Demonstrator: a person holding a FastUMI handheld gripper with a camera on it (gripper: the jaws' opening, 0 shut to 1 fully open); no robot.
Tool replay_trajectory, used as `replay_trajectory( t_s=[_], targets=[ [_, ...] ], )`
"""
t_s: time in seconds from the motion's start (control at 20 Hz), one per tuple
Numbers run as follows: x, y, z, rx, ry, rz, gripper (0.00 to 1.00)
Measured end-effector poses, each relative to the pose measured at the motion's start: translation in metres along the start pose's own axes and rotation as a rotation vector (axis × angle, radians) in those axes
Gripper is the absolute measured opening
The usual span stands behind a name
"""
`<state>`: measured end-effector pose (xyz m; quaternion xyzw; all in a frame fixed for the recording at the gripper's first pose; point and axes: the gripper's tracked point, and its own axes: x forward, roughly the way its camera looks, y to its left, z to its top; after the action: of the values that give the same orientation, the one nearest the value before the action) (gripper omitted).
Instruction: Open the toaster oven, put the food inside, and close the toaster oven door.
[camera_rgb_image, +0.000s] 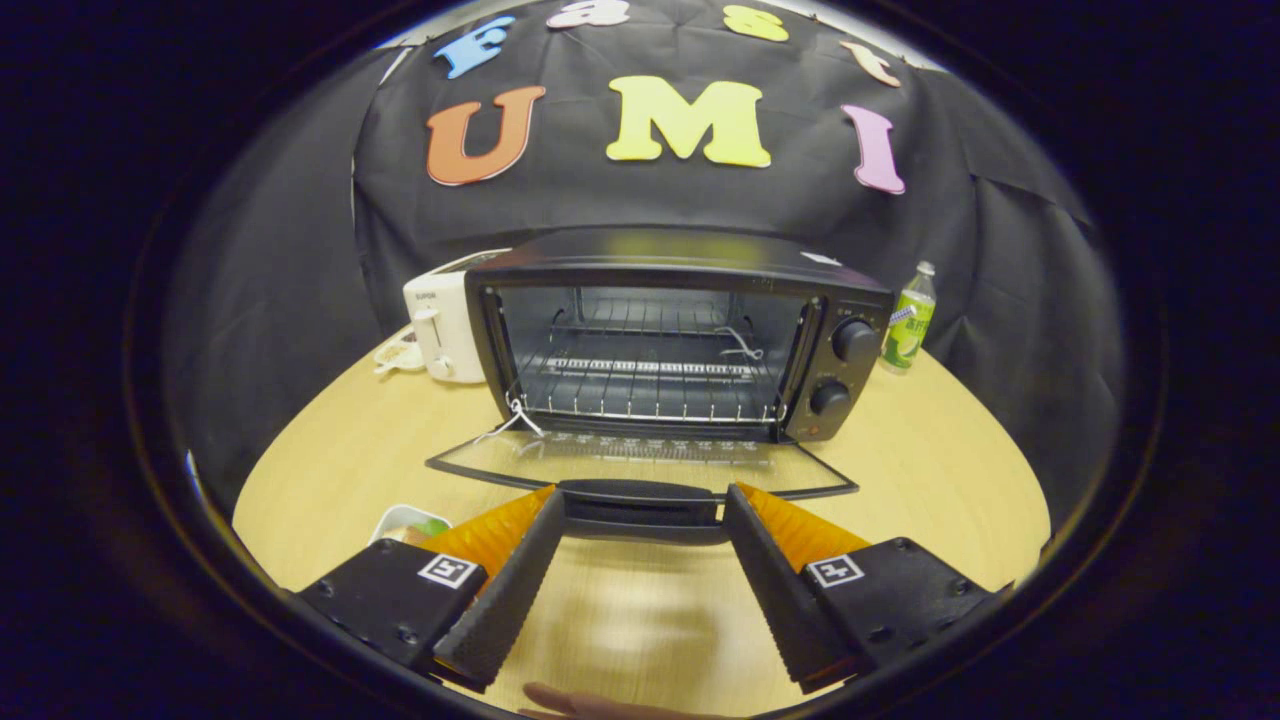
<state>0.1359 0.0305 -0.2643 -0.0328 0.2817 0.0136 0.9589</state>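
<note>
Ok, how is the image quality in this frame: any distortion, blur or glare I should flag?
Gripper view: strong fisheye bending, so the round pale wooden table curves. The black toaster oven with its glass door folded down is sharp, and the door glass shows only faint reflection. The open claw brackets the black door handle without pressing it. A soft smeared shadow lies on the wood between the fingers; a hand sits below them.
</note>
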Motion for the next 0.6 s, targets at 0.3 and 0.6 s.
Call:
replay_trajectory(
  t_s=[0.3, 0.6],
  targets=[
    [0.014, -0.001, -0.028, 0.105, 0.138, 0.059, 1.00],
    [0.001, -0.006, -0.020, 0.155, 0.142, 0.106, 1.00]
  ],
)
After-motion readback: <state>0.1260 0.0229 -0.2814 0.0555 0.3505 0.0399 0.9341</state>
